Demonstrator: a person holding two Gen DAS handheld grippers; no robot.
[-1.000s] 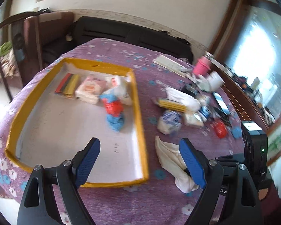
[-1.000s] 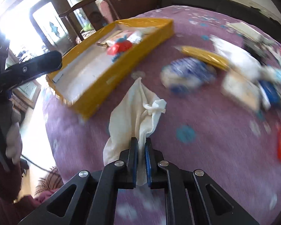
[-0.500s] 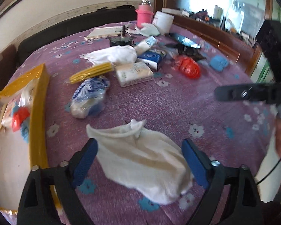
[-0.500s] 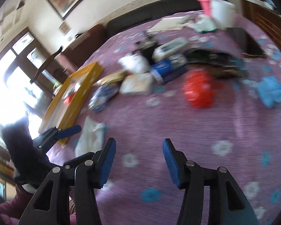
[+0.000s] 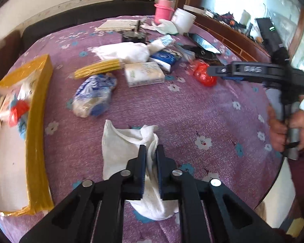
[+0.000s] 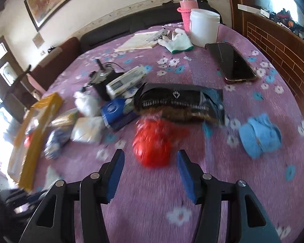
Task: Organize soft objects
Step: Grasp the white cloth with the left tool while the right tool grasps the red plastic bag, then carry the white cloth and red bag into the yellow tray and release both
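Observation:
My left gripper [image 5: 151, 148] is shut on a white cloth [image 5: 121, 147] that lies crumpled on the purple flowered tablecloth. The yellow tray [image 5: 37, 133] stands to its left and holds several soft items. My right gripper [image 6: 150, 158] is open and empty, just in front of a red plastic bag [image 6: 154, 141]; it also shows from the side in the left wrist view [image 5: 221, 71], hovering by the red bag [image 5: 201, 74]. A blue rolled cloth [image 6: 259, 134] lies to the right.
Loose items crowd the table's middle: a blue-white bag [image 5: 94, 96], a tissue pack [image 5: 145, 74], a yellow bundle [image 5: 98, 70], a blue pack [image 6: 116, 114], a black packet [image 6: 182, 101]. A phone [image 6: 232, 62], white tub [image 6: 204, 27], pink bottle [image 6: 187, 10] and glove [image 6: 177, 40] stand farther back.
My left gripper has closed on the white cloth. My right gripper, open since letting that cloth go, has moved forward to the red bag.

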